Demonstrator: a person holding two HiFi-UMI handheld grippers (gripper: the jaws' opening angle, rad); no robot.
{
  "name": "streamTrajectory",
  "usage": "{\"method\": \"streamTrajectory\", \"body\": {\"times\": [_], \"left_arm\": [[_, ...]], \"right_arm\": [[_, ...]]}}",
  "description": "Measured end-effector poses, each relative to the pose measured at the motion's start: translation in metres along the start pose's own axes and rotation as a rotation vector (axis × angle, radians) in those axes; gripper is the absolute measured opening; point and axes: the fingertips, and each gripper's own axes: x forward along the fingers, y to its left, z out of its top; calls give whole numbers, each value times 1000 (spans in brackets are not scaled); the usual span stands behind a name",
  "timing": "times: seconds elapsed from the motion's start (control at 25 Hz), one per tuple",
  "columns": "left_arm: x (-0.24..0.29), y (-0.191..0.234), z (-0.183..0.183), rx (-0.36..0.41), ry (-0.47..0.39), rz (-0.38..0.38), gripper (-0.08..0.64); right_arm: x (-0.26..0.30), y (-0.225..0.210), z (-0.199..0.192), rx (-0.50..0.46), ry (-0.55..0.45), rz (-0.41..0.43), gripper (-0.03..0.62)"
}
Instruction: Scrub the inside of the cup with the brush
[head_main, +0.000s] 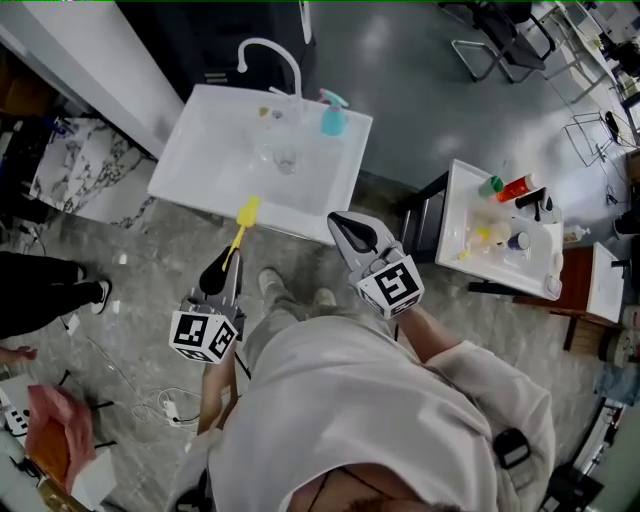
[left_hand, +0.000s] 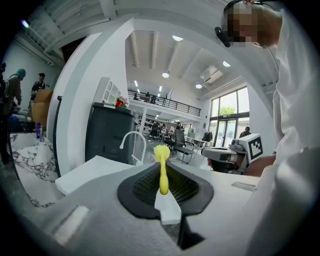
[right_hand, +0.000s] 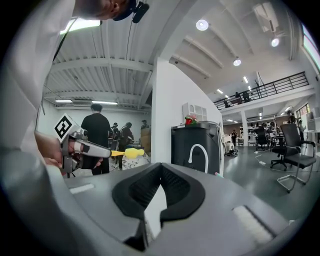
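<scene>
A clear cup (head_main: 285, 157) stands inside the white sink (head_main: 200, 160), under the curved faucet (head_main: 270, 50). My left gripper (head_main: 222, 264) is shut on the handle of a yellow brush (head_main: 244, 222); the brush head points toward the sink's front edge. In the left gripper view the brush (left_hand: 161, 167) sticks straight out between the jaws of that gripper (left_hand: 163, 194). My right gripper (head_main: 341, 223) hovers before the sink's right front corner, shut and empty. From the right gripper view its own jaws (right_hand: 158, 192) meet on nothing, and the brush (right_hand: 128, 153) shows at the left.
A teal soap bottle (head_main: 333, 118) stands on the sink's back rim. A white tray (head_main: 470, 180) with several bottles sits on a stand to the right. Cables (head_main: 150, 400) lie on the floor at left, where another person's legs (head_main: 45, 300) stand.
</scene>
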Motion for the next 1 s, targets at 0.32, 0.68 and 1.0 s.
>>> {"method": "streamTrajectory", "body": {"times": [0.32,0.68,1.0], "left_arm": [[41,54,3,-18,17,-72,40],[80,116,19,-16,49,-197,40],[103,151,22,-23,81,-272,40]], "right_arm": [[58,-16,0,-4,28,-61,2],[134,-26,10,-14,49,-143,2],[171,-29,11,-10,71,-204,2]]}}
